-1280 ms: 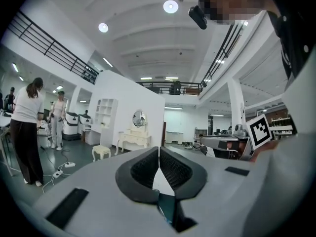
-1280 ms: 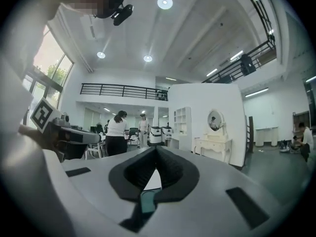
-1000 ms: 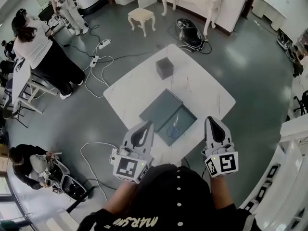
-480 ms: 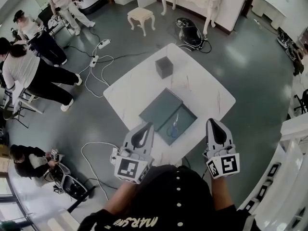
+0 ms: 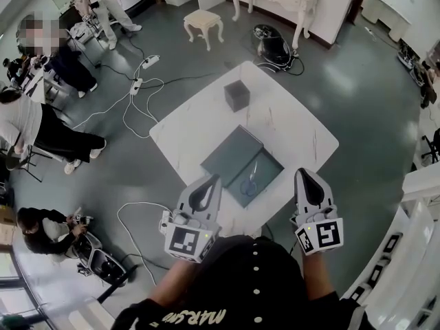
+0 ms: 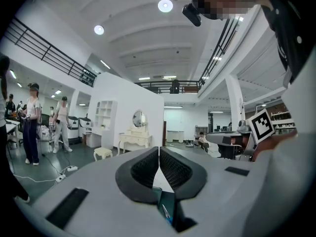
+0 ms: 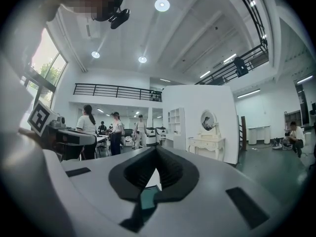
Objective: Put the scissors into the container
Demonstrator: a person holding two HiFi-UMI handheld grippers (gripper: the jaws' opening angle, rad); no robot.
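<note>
Lying on the lower-right half of the flat dark green container (image 5: 230,153), the scissors (image 5: 250,181) sit near the centre of the head view, on the white table (image 5: 302,126). A dark cube (image 5: 236,95) stands apart, higher in the frame. At the table's near edge are the left gripper (image 5: 212,179) and right gripper (image 5: 305,173), each with jaws clenched together on nothing.

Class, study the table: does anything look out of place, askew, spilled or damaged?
Nothing stands out. The scissors lie flat on the green tray, which sits square on the table; the dark box stands upright behind it. Nothing looks spilled or broken.
</note>
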